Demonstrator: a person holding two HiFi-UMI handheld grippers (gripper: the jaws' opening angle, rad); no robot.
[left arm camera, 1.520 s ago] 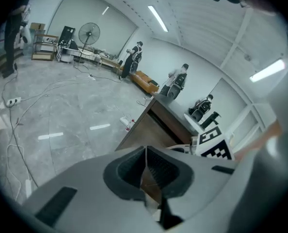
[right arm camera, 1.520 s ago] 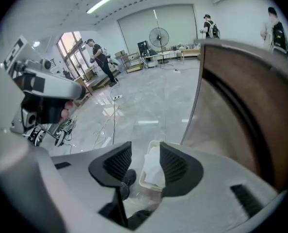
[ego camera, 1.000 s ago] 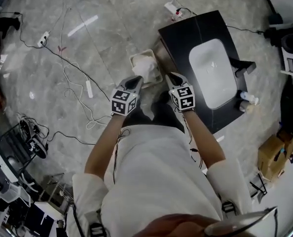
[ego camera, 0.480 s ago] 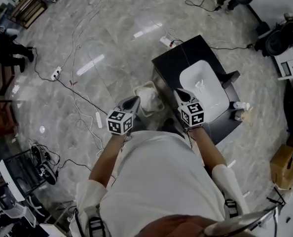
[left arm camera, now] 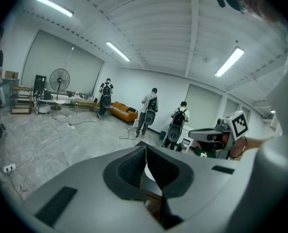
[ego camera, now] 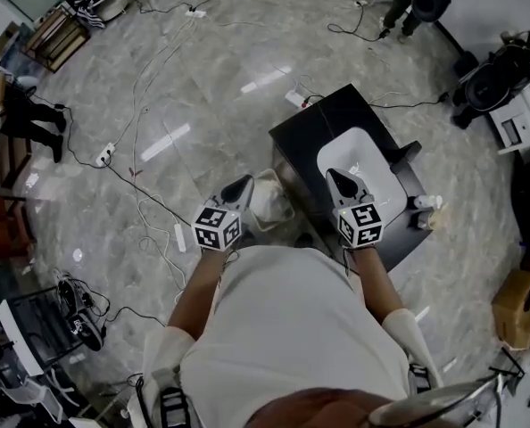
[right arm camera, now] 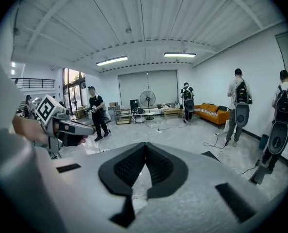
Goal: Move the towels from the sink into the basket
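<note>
One floor (ego camera: 202,87): grey polished marble.
Desk (ego camera: 308,132): black, standing on the floor.
Sink (ego camera: 376,163): white, set in the desk top; looks bare, no towel shows in it.
Basket (ego camera: 287,210): on the floor, just beside the desk's left side.
Towels (ego camera: 267,199): white heap inside the basket, so the task looks finished.
Left gripper (ego camera: 243,182): above the basket, fingers pressed together on nothing.
Right gripper (ego camera: 334,175): over the sink's near end, fingers together, empty.
Risk: the heap seems to fill the basket; a careless step beside it could tip it and spill a towel.
Change: a second ago both grippers were low at the basket; now both are raised clear.
</note>
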